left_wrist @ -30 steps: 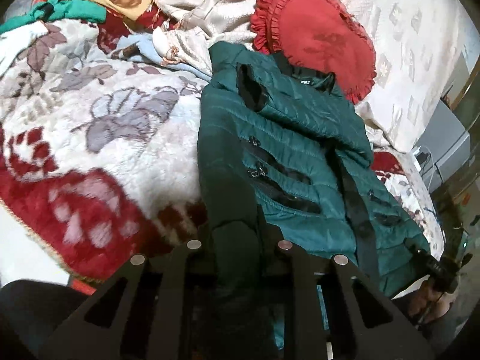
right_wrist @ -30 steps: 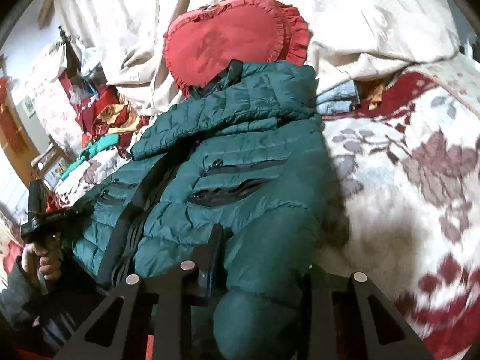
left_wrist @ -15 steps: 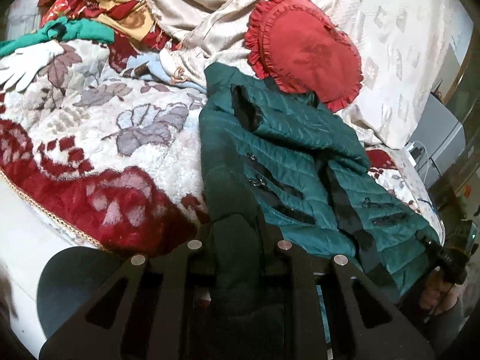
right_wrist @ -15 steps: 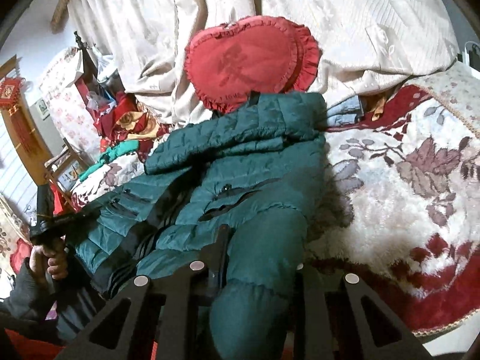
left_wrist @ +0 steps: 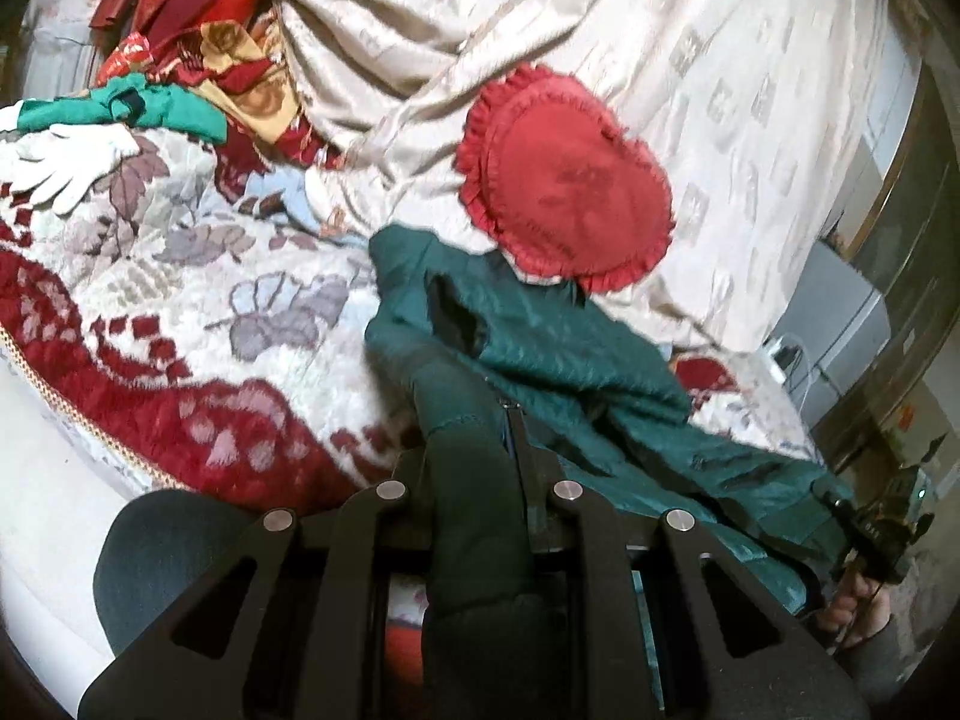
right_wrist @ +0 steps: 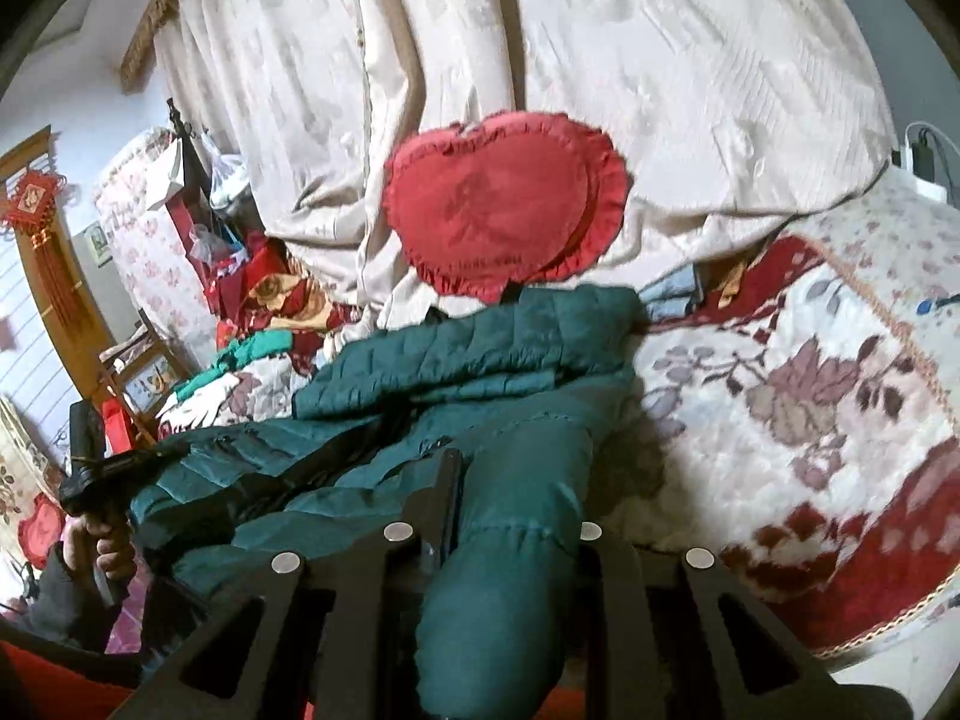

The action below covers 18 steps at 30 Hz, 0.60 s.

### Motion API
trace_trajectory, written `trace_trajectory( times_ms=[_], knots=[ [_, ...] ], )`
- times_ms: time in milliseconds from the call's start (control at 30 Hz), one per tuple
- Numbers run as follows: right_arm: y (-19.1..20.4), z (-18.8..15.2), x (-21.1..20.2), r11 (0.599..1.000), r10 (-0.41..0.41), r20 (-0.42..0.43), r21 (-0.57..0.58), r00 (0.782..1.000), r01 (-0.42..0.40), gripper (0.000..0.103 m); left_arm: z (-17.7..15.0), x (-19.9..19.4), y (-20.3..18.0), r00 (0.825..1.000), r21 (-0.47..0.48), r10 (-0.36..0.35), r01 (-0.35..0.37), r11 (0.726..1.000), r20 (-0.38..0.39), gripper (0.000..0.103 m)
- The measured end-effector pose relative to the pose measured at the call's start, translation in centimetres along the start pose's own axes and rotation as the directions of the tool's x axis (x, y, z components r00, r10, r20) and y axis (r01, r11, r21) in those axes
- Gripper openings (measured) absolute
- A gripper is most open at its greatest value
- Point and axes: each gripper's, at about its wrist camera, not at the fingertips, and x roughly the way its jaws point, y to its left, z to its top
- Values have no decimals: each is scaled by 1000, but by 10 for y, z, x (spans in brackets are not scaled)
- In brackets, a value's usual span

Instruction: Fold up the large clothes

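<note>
A dark green puffer jacket [left_wrist: 540, 354] lies front up on the floral bed blanket [left_wrist: 180, 300], its collar toward a red heart pillow [left_wrist: 564, 180]. My left gripper [left_wrist: 471, 438] is shut on the jacket's near sleeve, which hangs down between its fingers. In the right wrist view my right gripper [right_wrist: 516, 468] is shut on the other sleeve of the jacket [right_wrist: 480, 360]. Both sleeves and the lower part of the jacket are raised off the bed. Each view shows the other gripper at the jacket's far side: the right gripper [left_wrist: 864, 516] and the left gripper [right_wrist: 120, 462].
A cream cover [left_wrist: 600, 30] is draped behind the pillow. A pile of red and green clothes [left_wrist: 198, 48] and a white glove [left_wrist: 66, 168] lie at the bed's far left. The blanket's edge [right_wrist: 888, 636] is close below. A charger [right_wrist: 924, 156] sits at the right.
Both grippers have risen and drawn back from the bed, lifting the sleeves and the jacket's lower part. The right gripper's jaws have tightened on its sleeve.
</note>
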Motion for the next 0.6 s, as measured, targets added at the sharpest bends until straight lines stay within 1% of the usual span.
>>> trace_trajectory(
  times_ms=[167,267,333,433,500,533,600],
  knots=[
    [-3,11,3,1000,-3,25,9,1000,3,17,8,3,3,999,-45,-8,9,999,36,15],
    [-5,16,5,999,8,48,31,999,-9,17,10,5,10,998,-106,-28,34,994,56,15],
    [-7,18,7,999,17,71,48,997,-20,17,11,7,15,997,-155,-39,49,987,68,14],
    [-8,24,14,998,18,74,63,997,-22,17,17,16,28,996,-268,-60,77,960,72,14],
    [-9,31,23,998,15,68,67,998,-19,17,25,23,32,996,-329,-57,78,941,75,14],
    [-10,36,28,997,16,70,71,997,-21,17,29,26,32,996,-342,-48,72,937,79,14],
    [-14,47,37,997,8,80,74,997,-14,17,42,33,24,995,-324,-24,54,945,94,14]
  ],
)
